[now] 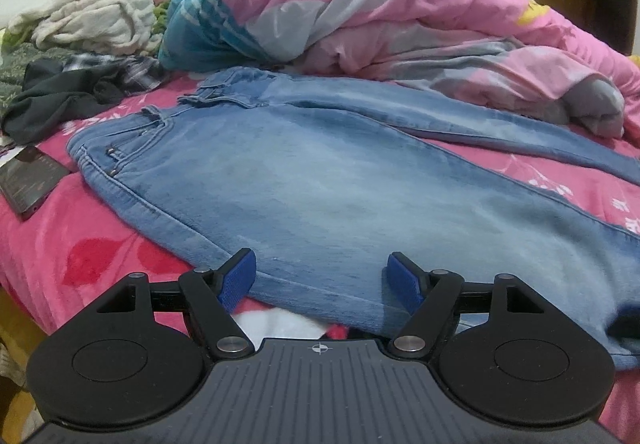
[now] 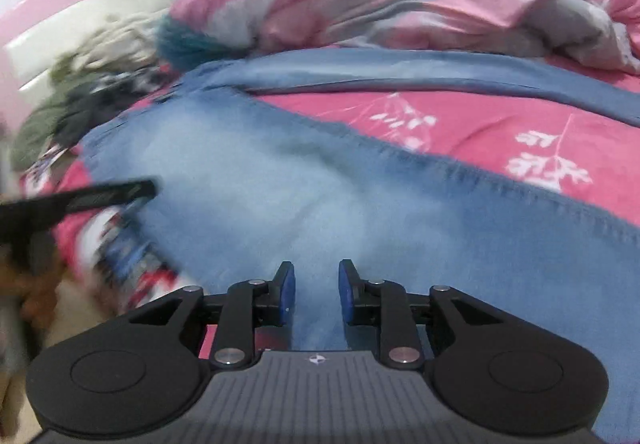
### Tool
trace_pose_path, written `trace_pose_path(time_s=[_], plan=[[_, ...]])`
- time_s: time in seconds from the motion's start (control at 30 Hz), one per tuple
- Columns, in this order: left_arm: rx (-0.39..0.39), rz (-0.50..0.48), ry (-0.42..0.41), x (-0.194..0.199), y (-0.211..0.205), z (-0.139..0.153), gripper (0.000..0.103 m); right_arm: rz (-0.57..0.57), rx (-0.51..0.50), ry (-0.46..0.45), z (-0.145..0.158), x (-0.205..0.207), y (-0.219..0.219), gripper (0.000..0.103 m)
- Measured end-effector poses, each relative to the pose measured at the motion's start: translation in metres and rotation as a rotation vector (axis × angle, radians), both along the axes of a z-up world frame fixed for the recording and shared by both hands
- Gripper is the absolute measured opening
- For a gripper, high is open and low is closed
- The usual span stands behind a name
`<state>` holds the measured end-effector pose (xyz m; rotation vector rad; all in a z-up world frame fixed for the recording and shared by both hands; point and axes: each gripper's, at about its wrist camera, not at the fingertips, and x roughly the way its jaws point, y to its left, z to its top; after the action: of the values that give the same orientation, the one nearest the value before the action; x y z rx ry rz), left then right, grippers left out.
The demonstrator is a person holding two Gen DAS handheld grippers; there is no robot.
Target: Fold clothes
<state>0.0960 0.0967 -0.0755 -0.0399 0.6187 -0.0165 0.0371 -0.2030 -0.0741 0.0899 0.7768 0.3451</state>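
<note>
The blue jeans [image 1: 304,180] lie flat on the pink bed [image 1: 80,244] with both legs spread apart, and the left gripper [image 1: 318,276] and right gripper [image 2: 316,292] hang open by the near leg, holding nothing.

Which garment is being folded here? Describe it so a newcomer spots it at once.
Start at the heaped pink quilt on the bed. Just in front of it, the jeans lie flat on the pink floral blanket, waistband left, legs splayed rightward. Unlike the crumpled clothes pile beside them, they are pale blue denim, spread out.
</note>
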Motion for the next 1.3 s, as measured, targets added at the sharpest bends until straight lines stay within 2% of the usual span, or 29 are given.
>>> trace_pose_path(time_s=[0.17, 0.23, 0.3, 0.33, 0.43, 0.47, 0.5, 0.53, 0.6, 0.63, 0.73, 0.83, 0.9, 1.0, 1.03, 1.13, 1.23, 1.3], plan=[[0.004, 0.012, 0.001, 0.000, 0.001, 0.000, 0.075, 0.035, 0.026, -0.017, 0.023, -0.035, -0.017, 0.028], [0.005, 0.017, 0.002, 0.001, 0.001, -0.001, 0.075, -0.022, 0.039, -0.081, 0.037, -0.032, -0.030, 0.028], [0.007, 0.022, 0.003, 0.001, 0.001, -0.001, 0.075, -0.105, 0.059, -0.102, 0.040, -0.019, -0.045, 0.028], [0.009, 0.023, 0.002, 0.000, 0.001, -0.001, 0.075, -0.143, 0.064, -0.085, 0.036, -0.011, -0.051, 0.028], [0.015, 0.035, 0.004, 0.000, 0.004, -0.001, 0.075, -0.199, 0.025, 0.056, 0.007, 0.003, -0.054, 0.029], [0.014, 0.038, 0.005, -0.001, 0.005, -0.001, 0.075, -0.183, 0.015, 0.020, 0.005, -0.006, -0.051, 0.032], [0.013, 0.041, 0.005, -0.001, 0.006, -0.001, 0.075, -0.126, 0.007, 0.013, 0.005, -0.016, -0.044, 0.040], [0.013, 0.045, 0.006, -0.001, 0.008, -0.001, 0.075, -0.067, 0.002, 0.007, 0.007, -0.025, -0.038, 0.042], [0.011, 0.044, 0.008, -0.001, 0.009, -0.001, 0.075, 0.061, 0.016, 0.002, 0.015, -0.041, -0.030, 0.041], [0.010, 0.044, 0.007, -0.001, 0.009, 0.000, 0.075, 0.089, 0.024, -0.007, 0.021, -0.044, -0.030, 0.040], [0.018, 0.042, -0.004, -0.001, 0.009, 0.004, 0.075, 0.065, 0.051, -0.078, 0.039, -0.034, -0.038, 0.041], [0.047, 0.041, -0.031, 0.001, 0.008, 0.011, 0.075, 0.006, 0.087, -0.104, 0.044, 0.002, -0.043, 0.041], [0.058, 0.043, -0.045, 0.004, 0.008, 0.015, 0.075, 0.008, 0.103, -0.103, 0.036, 0.024, -0.036, 0.041], [0.078, 0.077, 0.009, 0.018, 0.010, 0.007, 0.075, 0.044, 0.087, -0.052, 0.010, 0.048, -0.016, 0.041], [0.085, 0.088, 0.028, 0.023, 0.010, 0.004, 0.075, 0.070, 0.086, -0.017, -0.001, 0.048, -0.009, 0.041], [0.056, 0.116, 0.034, 0.022, 0.023, 0.007, 0.076, 0.170, 0.049, -0.077, -0.009, 0.020, 0.007, 0.042], [0.024, 0.143, 0.036, 0.020, 0.037, 0.011, 0.075, 0.288, 0.128, -0.045, -0.004, 0.007, 0.004, 0.042], [0.003, 0.161, 0.038, 0.019, 0.046, 0.013, 0.075, 0.276, 0.143, -0.041, 0.003, 0.015, 0.003, 0.041]])
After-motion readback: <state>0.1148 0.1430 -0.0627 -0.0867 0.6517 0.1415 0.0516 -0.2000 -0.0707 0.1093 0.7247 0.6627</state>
